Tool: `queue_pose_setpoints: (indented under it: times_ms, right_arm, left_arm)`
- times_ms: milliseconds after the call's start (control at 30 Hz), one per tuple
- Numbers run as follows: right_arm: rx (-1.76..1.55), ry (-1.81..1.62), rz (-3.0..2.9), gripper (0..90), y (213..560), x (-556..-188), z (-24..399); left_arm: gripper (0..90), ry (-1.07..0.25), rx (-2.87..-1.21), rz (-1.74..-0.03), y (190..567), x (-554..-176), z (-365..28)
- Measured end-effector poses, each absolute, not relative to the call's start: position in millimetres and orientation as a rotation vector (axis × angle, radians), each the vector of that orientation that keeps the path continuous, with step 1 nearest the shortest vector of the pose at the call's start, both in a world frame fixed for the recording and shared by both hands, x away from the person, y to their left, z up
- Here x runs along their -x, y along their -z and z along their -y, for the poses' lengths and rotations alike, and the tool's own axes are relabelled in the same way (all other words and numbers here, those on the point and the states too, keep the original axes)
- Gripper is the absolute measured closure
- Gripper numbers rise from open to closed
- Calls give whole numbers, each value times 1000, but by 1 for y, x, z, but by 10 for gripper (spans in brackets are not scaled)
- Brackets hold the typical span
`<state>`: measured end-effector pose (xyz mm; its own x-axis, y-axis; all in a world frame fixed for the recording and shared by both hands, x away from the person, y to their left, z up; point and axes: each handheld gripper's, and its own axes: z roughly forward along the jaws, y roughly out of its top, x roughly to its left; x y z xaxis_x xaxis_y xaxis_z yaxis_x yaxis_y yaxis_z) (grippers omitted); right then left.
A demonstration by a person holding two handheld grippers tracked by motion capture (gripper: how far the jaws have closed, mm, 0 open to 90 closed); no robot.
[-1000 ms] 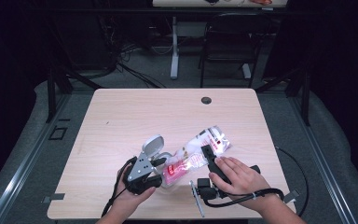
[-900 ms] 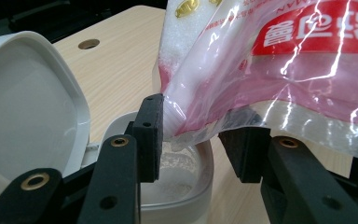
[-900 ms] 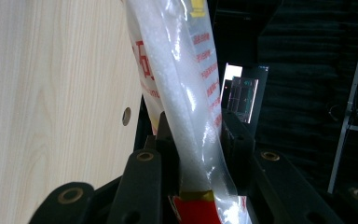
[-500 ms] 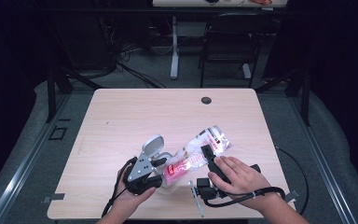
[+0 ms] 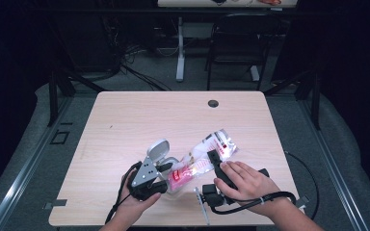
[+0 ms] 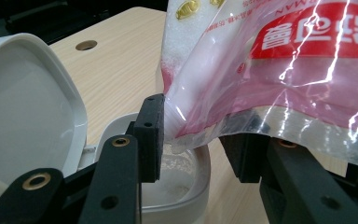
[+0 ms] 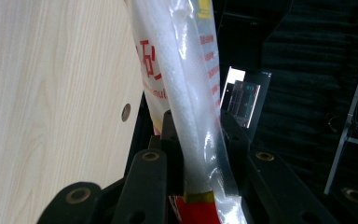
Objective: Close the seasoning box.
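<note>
**Bag tipped over the open container, right grip tightening**

Nearest the person, the right gripper (image 5: 217, 166) is holding a clear plastic bag (image 5: 204, 159) of white granules with red print. In the right gripper view its fingers (image 7: 171, 140) are pressing on the bag's folded body from both sides, and they have just been closing further on it, squeezing the plastic between them. Otherwise the scene is looking much as it did a second ago: both hands and the bag are sitting where they were.

Just to the left, the left gripper (image 5: 161, 175) is steadying a small white container (image 6: 186, 186) whose hinged lid (image 5: 157, 148) is standing open. In the left gripper view its fingers (image 6: 150, 135) are standing apart on either side of the container's rim; whether they are actually pressing on it I cannot tell. The bag's lower corner is hanging right over the container's mouth, between those fingers, and some white granules are already lying inside.

Farther out, the bag's upper end is slanting up and away over the bare tabletop (image 5: 139, 115), well short of the round cable hole (image 5: 213, 103) near the far edge.

The tightening grip probably means the person is securing or squeezing the bag to keep the granules flowing; the filling looks partway done, and a slipping corner could spill them onto the tabletop.
</note>
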<state>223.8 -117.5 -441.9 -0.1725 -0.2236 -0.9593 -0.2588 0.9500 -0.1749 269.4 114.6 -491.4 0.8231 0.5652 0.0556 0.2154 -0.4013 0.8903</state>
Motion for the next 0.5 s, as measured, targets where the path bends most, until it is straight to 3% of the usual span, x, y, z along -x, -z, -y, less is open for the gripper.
queue_pose_setpoints:
  times_ms: [500]
  right_arm:
    - [373, -18, -1761, 784, 440, -223, 116]
  left_arm:
    - [614, -428, -1982, -581, 491, -270, -116]
